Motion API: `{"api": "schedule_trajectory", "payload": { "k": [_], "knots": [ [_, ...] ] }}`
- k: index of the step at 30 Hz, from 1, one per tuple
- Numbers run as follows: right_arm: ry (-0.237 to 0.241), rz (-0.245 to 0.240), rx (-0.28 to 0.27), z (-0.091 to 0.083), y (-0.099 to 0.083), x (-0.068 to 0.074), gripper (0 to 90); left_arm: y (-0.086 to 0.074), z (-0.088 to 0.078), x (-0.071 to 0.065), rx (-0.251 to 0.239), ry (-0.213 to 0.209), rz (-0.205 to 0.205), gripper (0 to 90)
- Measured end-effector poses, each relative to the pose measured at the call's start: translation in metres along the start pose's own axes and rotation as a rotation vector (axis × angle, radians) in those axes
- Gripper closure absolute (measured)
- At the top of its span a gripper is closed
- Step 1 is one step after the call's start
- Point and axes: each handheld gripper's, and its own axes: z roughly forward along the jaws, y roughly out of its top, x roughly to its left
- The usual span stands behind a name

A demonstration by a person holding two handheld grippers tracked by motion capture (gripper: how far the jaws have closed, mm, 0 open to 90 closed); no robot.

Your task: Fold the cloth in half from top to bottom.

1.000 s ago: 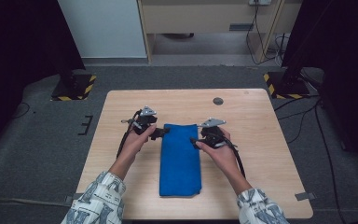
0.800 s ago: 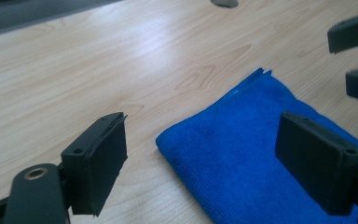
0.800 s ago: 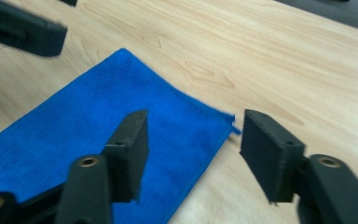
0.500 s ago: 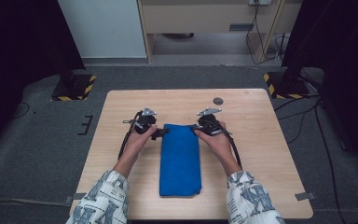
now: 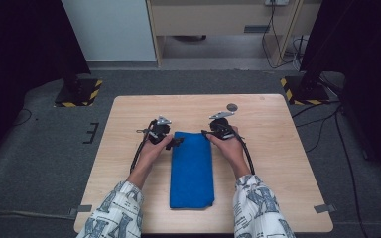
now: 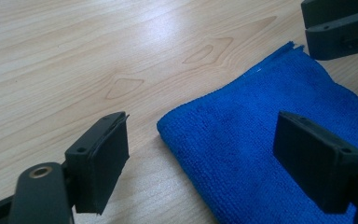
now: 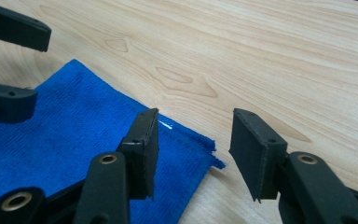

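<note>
A blue cloth, folded into a long strip, lies flat on the wooden table. My left gripper is at the cloth's far left corner. In the left gripper view this gripper stands open, its jaws wide on either side of that corner of the cloth. My right gripper is at the far right corner. In the right gripper view that gripper is open; its jaws have just been closing, and the frayed corner of the cloth lies between the pads, untouched.
A small dark disc lies on the table beyond the right gripper. Black stands with yellow-striped bases are on the floor at the left and right. Bare wood surrounds the cloth.
My right gripper has moved away from the person along the cloth's right edge to its far corner, and its jaws have narrowed. The left gripper has barely shifted.
</note>
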Motion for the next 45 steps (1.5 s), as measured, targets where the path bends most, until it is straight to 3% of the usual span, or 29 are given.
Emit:
{"api": "schedule_trajectory", "payload": {
  "k": [8, 12, 16, 21, 25, 28, 35, 39, 45],
  "knots": [
    [0.000, 0.028, 0.029, 0.009, -0.003, -0.007, 51.2, -0.002, 0.001, 0.005, 0.003, -0.012, -0.033, 20.6],
    [0.004, 0.021, 0.039, 0.015, -0.006, -0.008, 51.2, -0.006, 0.006, 0.009, 0.021, -0.005, -0.051, 25.9],
    [0.012, 0.009, 0.048, 0.018, -0.007, -0.006, 50.1, -0.007, 0.009, 0.015, 0.001, 0.016, -0.068, 38.1],
    [0.015, -0.003, 0.067, 0.020, -0.009, -0.005, 49.4, -0.009, 0.011, 0.015, 0.007, 0.014, -0.065, 43.7],
    [0.026, 0.002, 0.033, 0.023, -0.012, -0.006, 49.2, -0.009, 0.012, 0.011, 0.013, 0.003, -0.038, 49.4],
    [0.042, -0.008, 0.029, 0.022, -0.013, -0.005, 57.3, -0.009, 0.012, 0.008, 0.019, -0.004, -0.018, 57.0],
    [0.097, -0.016, 0.040, 0.020, -0.014, -0.001, 83.5, -0.008, 0.013, 0.006, 0.027, -0.016, -0.024, 75.1],
    [0.118, -0.011, 0.025, 0.017, -0.015, -0.001, 86.4, -0.007, 0.014, 0.003, 0.026, -0.009, -0.027, 83.4],
    [0.145, -0.007, -0.008, 0.006, -0.013, -0.003, 86.6, 0.004, 0.004, -0.007, -0.006, 0.021, -0.007, 86.2]
  ]
}}
